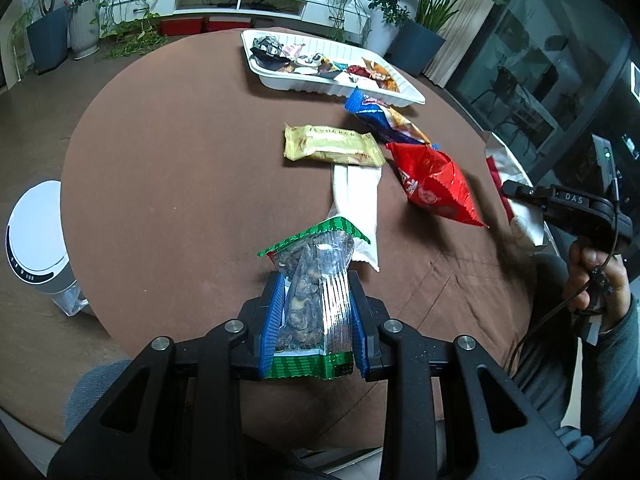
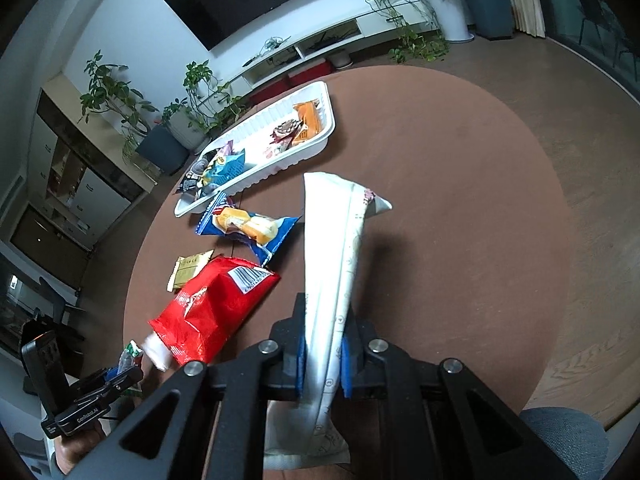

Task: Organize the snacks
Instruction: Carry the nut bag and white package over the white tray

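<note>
brown cloth covers the round table [image 1: 168, 168] in a living room with plants and a low white tv unit behind. my left gripper [image 1: 313, 320] has its jaws closed on the green-edged bag of nuts [image 1: 316, 300], lifted off the table on the near side, well apart from the white tray [image 1: 280, 80]. my right gripper [image 2: 324, 364] has its jaws closed on a long white packet [image 2: 336, 264], held upright above the cloth, also on the near side of the tray.

outward from there, the red bag [image 2: 212, 312], the blue packet [image 2: 248, 228], the gold bar [image 1: 332, 146] and another white packet [image 1: 360, 204] lie loose on the table between me and the tray; the blue one is just beside its near rim.

the tray already holds a spread of small wrapped snacks, so i judge the job partly done: two packets in hand and four more on the cloth left to put away.
</note>
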A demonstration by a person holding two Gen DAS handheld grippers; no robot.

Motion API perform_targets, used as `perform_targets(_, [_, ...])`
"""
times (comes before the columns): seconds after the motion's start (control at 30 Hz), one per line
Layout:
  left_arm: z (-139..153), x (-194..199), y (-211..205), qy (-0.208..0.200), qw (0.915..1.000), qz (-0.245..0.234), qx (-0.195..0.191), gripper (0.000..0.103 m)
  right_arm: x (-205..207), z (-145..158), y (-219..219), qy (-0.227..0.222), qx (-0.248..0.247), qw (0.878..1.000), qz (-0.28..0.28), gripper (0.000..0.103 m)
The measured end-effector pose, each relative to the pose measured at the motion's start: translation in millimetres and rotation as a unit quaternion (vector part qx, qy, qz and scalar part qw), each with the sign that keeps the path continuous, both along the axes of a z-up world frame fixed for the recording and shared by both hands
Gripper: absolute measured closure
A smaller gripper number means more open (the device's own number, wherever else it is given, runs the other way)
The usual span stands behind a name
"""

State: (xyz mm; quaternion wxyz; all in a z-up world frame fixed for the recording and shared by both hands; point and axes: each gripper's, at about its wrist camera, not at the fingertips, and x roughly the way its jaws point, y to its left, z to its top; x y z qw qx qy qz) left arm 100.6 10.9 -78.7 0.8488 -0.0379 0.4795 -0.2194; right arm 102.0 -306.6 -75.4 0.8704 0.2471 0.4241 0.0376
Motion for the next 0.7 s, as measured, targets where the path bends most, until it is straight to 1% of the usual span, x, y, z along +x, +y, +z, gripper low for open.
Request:
perform_targets(0.17, [8,-1,6,-0.002,0.9998,0.006,-0.018,0.075,1,0,-1,-0.003,0.007,1.000,0.002,0.089])
perform_targets(0.33, [21,9,16,-0.011,0.9993,0.017,-0.031,0.075,1,2,-11,-0.006,0.015,1.000,-0.005,0.089])
perform_targets(0.53, [38,38,23,-0.025,0.9985,0.025,-0.042,0.075,5,8,-38,-0.010,0.015,0.999,-0.032,0.089])
perform_targets(0.7, [55,70,18,-0.040,0.9980,0.023,-0.044,0.075,20,26,-63,-0.022,-0.005,0.998,-0.052,0.089])
